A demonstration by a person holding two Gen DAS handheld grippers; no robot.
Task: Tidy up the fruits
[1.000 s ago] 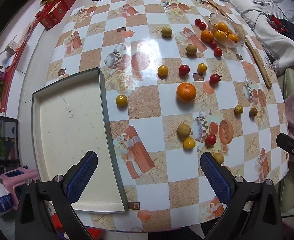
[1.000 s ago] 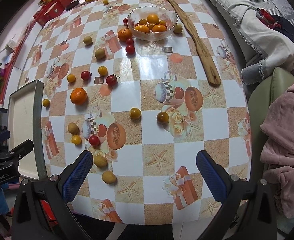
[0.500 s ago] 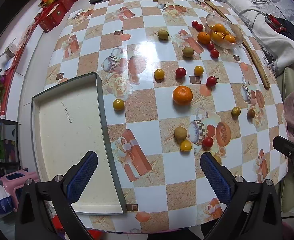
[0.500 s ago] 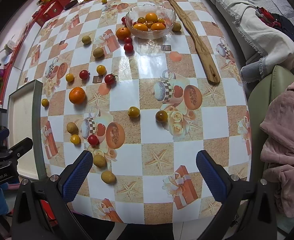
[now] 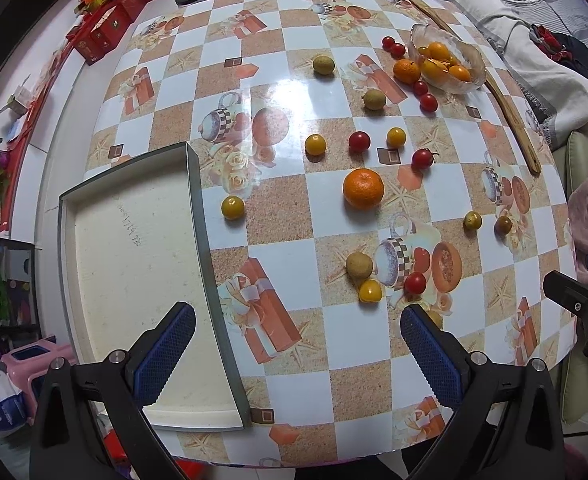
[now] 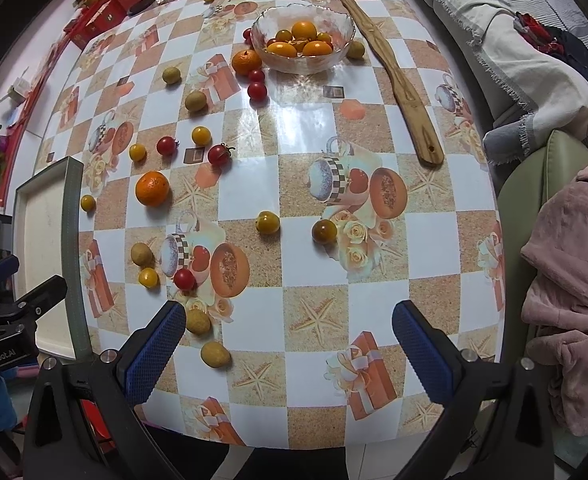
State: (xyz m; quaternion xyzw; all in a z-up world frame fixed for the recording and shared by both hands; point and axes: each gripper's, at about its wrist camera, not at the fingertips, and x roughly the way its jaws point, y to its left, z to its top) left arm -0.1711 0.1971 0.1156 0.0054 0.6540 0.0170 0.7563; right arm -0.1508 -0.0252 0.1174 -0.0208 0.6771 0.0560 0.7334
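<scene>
Small fruits lie scattered over a patterned table (image 5: 278,80) (image 6: 294,128): a large orange (image 5: 363,189) (image 6: 152,188), red cherry tomatoes (image 5: 359,141), yellow tomatoes (image 5: 233,207) and brownish-green round fruits (image 5: 359,265) (image 6: 215,354). A glass bowl (image 5: 448,60) (image 6: 303,38) at the far side holds orange and yellow fruits. A shallow tray (image 5: 134,280) (image 6: 42,240) with a dark rim sits at the left, nothing in it. My left gripper (image 5: 297,340) hangs open above the tray's right rim. My right gripper (image 6: 289,340) is open above the near table edge, holding nothing.
A long wooden spatula (image 6: 398,80) (image 5: 490,84) lies right of the bowl. Red boxes (image 5: 106,32) and packets crowd the far left corner. A pink cloth (image 6: 574,280) and a green seat (image 6: 534,184) stand past the right table edge.
Both views have shifted slightly: the fruits sit a little nearer and lower in frame, so both grippers have drawn a little towards the table. Both stay open.
</scene>
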